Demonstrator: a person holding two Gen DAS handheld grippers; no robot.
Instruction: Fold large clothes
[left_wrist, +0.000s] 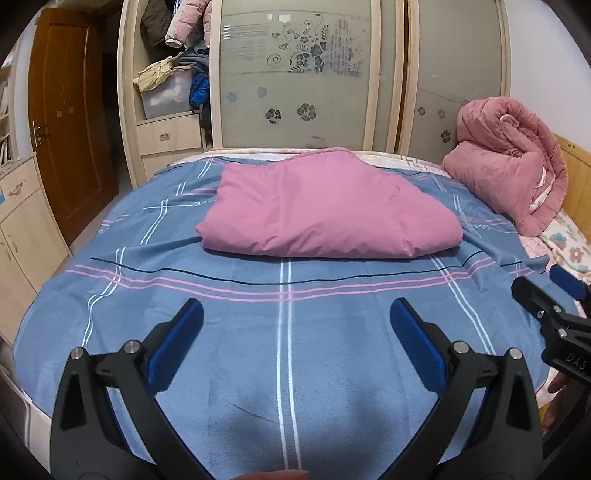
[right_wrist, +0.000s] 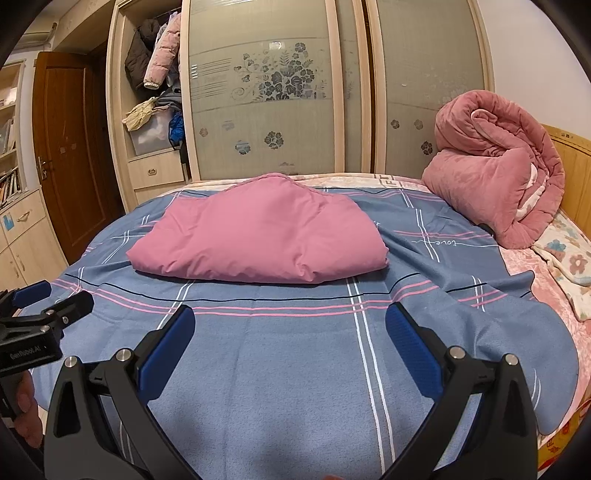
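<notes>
— What sort of place is this?
— A home bedroom: a bed (left_wrist: 155, 280) under a blue sheet, a sliding-door wardrobe (left_wrist: 295, 74) with hanging coats (left_wrist: 184, 22), a wooden door (left_wrist: 66, 129).
— And far left?
— Bookshelves (right_wrist: 9, 162), probably.

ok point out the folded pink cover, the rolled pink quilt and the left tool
folded pink cover (left_wrist: 325, 210), left wrist view, middle of its top face
rolled pink quilt (right_wrist: 491, 166), right wrist view, middle of the roll
left tool (left_wrist: 295, 332), left wrist view, midway between its fingertips
</notes>
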